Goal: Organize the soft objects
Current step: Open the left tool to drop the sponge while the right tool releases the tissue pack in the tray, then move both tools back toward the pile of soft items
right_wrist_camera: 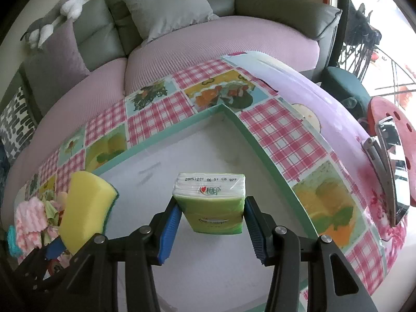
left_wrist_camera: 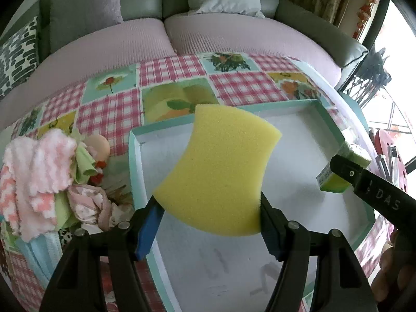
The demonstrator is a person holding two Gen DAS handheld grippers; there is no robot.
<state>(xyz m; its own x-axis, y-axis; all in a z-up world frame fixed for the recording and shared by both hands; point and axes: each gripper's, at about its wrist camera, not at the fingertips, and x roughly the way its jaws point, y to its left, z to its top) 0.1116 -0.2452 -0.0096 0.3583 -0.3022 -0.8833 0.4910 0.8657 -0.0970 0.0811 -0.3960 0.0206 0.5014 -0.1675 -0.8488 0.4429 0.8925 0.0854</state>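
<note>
My left gripper (left_wrist_camera: 209,212) is shut on a yellow sponge (left_wrist_camera: 218,163), held above the white floor of a shallow teal-rimmed box (left_wrist_camera: 135,156). The right wrist view shows the same yellow sponge (right_wrist_camera: 85,208) at the left, with a dark green underside. My right gripper (right_wrist_camera: 212,214) is shut on a green tissue pack (right_wrist_camera: 210,202), also over the box (right_wrist_camera: 262,150). From the left wrist view the tissue pack (left_wrist_camera: 338,174) sits at the right edge. A heap of pink, green and patterned cloths (left_wrist_camera: 44,179) lies on the table left of the box.
The table carries a checked pink patchwork cloth (left_wrist_camera: 171,67). A sofa with a pink cover (right_wrist_camera: 208,49) and grey cushions stands behind it. A red perforated stool (right_wrist_camera: 390,135) with a metal piece on it is at the right. A plush toy (right_wrist_camera: 67,7) lies on the sofa back.
</note>
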